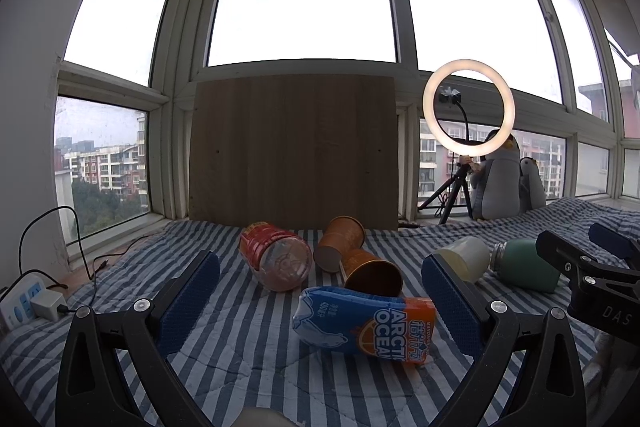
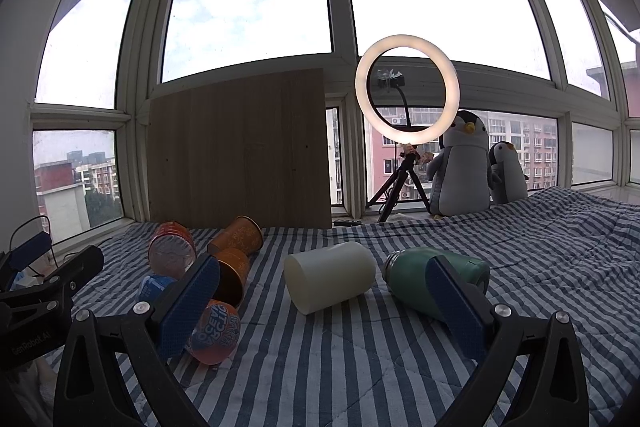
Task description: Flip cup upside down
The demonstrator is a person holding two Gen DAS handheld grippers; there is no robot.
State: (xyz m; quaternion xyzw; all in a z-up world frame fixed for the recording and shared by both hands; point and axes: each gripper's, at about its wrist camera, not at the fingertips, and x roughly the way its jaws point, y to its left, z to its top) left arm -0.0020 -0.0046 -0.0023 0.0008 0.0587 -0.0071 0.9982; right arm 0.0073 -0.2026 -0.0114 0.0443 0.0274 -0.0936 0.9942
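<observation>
Several cups and bottles lie on their sides on a striped blanket [image 1: 240,347]. A white cup [image 2: 330,277] lies between my right gripper's fingers, farther off; it also shows in the left wrist view [image 1: 464,257]. Two orange cups [image 1: 344,239] [image 1: 372,273] lie touching, also in the right wrist view [image 2: 236,235] [image 2: 232,273]. My left gripper [image 1: 320,287] is open and empty, above the blanket near an Arctic Ocean bottle [image 1: 364,323]. My right gripper [image 2: 322,289] is open and empty; it shows at the right in the left wrist view [image 1: 592,267].
A red-labelled clear bottle [image 1: 276,255] and a green flask [image 2: 436,279] lie on the blanket. A wooden board [image 1: 292,147], a ring light on a tripod [image 1: 468,107] and two penguin toys [image 2: 464,167] stand at the window. A power strip [image 1: 24,303] lies left.
</observation>
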